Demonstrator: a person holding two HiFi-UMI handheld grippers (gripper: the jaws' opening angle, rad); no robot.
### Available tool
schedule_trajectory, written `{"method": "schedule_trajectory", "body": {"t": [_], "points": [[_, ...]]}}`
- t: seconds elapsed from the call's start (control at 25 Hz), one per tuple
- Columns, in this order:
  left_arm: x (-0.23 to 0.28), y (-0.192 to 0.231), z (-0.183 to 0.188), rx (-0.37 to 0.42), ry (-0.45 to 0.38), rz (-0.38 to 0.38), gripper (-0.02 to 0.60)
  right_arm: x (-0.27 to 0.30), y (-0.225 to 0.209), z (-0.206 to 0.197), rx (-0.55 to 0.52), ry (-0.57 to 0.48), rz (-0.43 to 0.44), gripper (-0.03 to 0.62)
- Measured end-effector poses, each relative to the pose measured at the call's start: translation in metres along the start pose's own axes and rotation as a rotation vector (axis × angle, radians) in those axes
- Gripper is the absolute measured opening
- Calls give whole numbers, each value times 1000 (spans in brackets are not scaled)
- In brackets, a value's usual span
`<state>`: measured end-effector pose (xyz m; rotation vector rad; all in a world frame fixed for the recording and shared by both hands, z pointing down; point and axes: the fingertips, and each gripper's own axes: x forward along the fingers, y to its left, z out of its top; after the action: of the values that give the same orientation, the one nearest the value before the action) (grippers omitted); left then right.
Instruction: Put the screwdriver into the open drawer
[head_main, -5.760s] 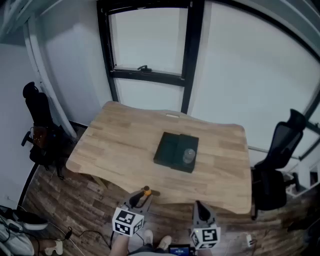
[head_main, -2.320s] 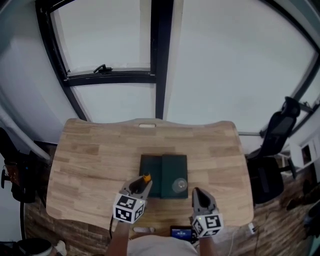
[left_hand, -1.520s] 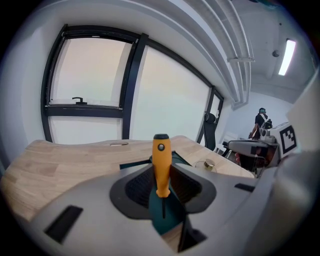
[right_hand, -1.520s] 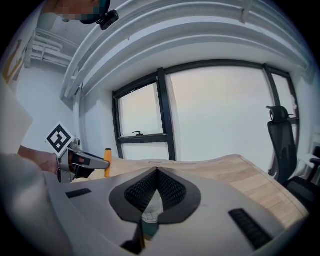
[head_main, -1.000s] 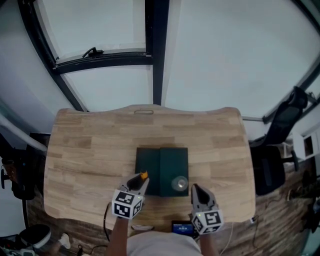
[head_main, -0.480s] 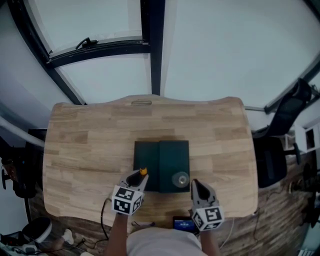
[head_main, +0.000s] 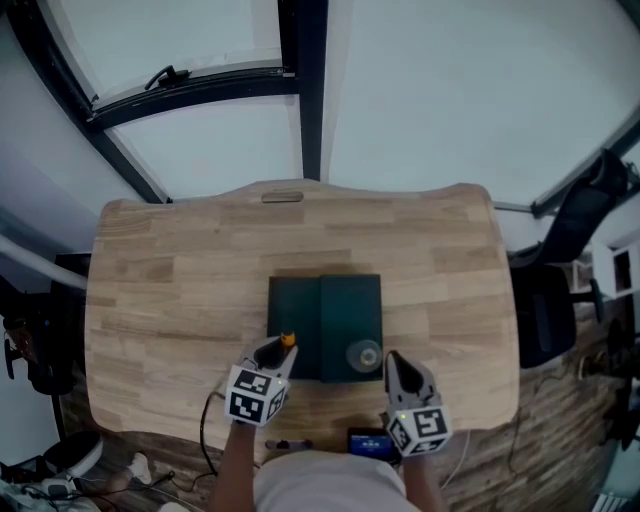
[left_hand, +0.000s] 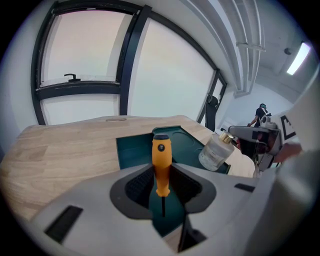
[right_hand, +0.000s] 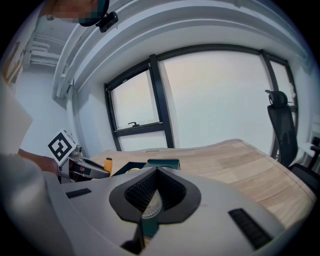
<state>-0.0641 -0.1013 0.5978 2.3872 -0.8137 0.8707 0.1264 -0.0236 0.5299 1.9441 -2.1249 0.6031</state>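
The orange-handled screwdriver (left_hand: 161, 165) stands handle forward between the jaws of my left gripper (left_hand: 161, 172), which is shut on it. In the head view the left gripper (head_main: 278, 350) hovers at the near left corner of the dark green drawer box (head_main: 325, 315), with the screwdriver (head_main: 287, 341) at its tip. The box lies flat in two parts side by side, mid-table. My right gripper (head_main: 390, 362) is shut and holds nothing, just in front of the box's near right corner. In its own view the right gripper (right_hand: 156, 172) points at the box (right_hand: 160, 164).
A small clear glass bottle (head_main: 364, 355) with a gold cap stands on the near right part of the box, also the bottle (left_hand: 215, 150) in the left gripper view. The wooden table (head_main: 170, 300) backs onto a window wall. Black chairs (head_main: 585, 215) stand at the right and far left.
Over the earlier frames I came up to the table and the box grew nearer. In the last second both grippers stay close to the box's near edge, the screwdriver still held.
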Motion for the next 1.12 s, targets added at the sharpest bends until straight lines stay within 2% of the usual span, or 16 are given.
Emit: {"method": "schedule_trajectory", "body": {"t": [0.8, 1.12], "points": [[11, 6, -16, 15, 104, 6, 104, 7, -8, -9, 2, 26, -4, -3], [20, 5, -17, 32, 157, -15, 104, 9, -12, -12, 11, 33, -12, -3]]}}
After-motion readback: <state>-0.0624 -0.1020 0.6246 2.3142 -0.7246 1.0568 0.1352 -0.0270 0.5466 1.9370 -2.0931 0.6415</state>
